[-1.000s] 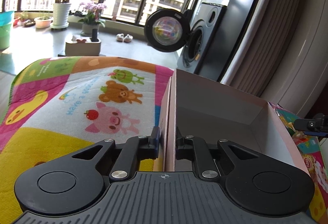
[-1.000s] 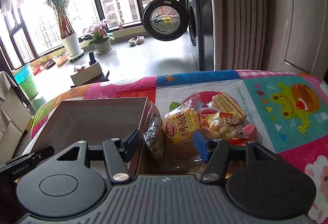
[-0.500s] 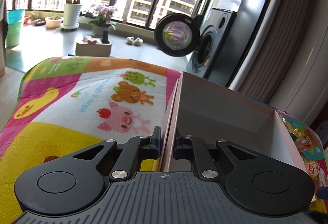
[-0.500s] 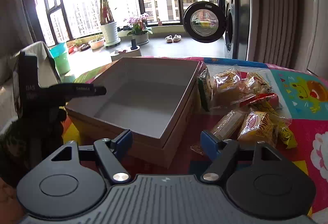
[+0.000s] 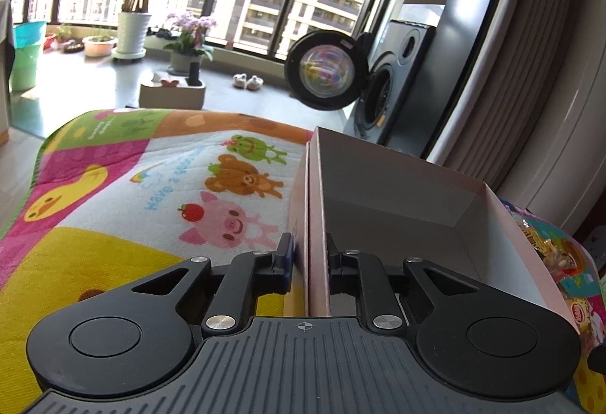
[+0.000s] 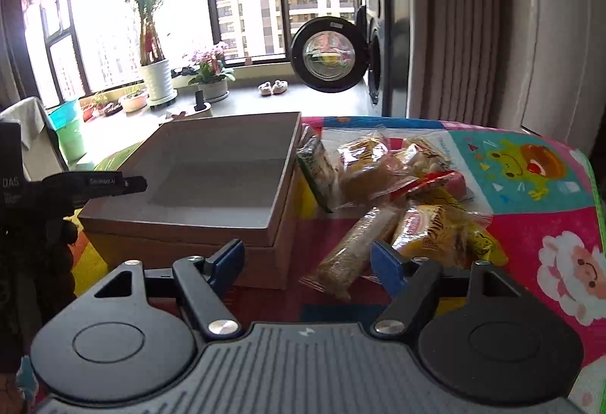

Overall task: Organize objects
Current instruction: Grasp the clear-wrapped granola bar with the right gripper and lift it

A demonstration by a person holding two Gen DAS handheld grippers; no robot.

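An empty brown cardboard box [image 6: 181, 221] with a pale inside stands on the cartoon-print cloth. My left gripper [image 5: 308, 255] is shut on the box's left wall [image 5: 314, 209], one finger outside and one inside. The same left gripper [image 6: 128, 183] shows at the box's left rim in the right wrist view. A heap of wrapped snack packets [image 6: 382, 171] lies just right of the box. A long clear-wrapped bar [image 6: 352, 247] and a yellow packet [image 6: 439, 232] lie nearest my right gripper [image 6: 306, 258]. That gripper hangs open above the cloth, holding nothing.
The colourful cloth [image 5: 113, 194] covers the whole surface and drops off at its left edge. Beyond it are a washing machine with its round door open [image 6: 329, 54], potted plants [image 6: 155, 73] by the windows, and a curtain [image 6: 454, 16] at the right.
My right gripper has drawn back and risen from the packets, staying open, and the box now lies ahead to its left. My left gripper has kept its hold on the box wall.
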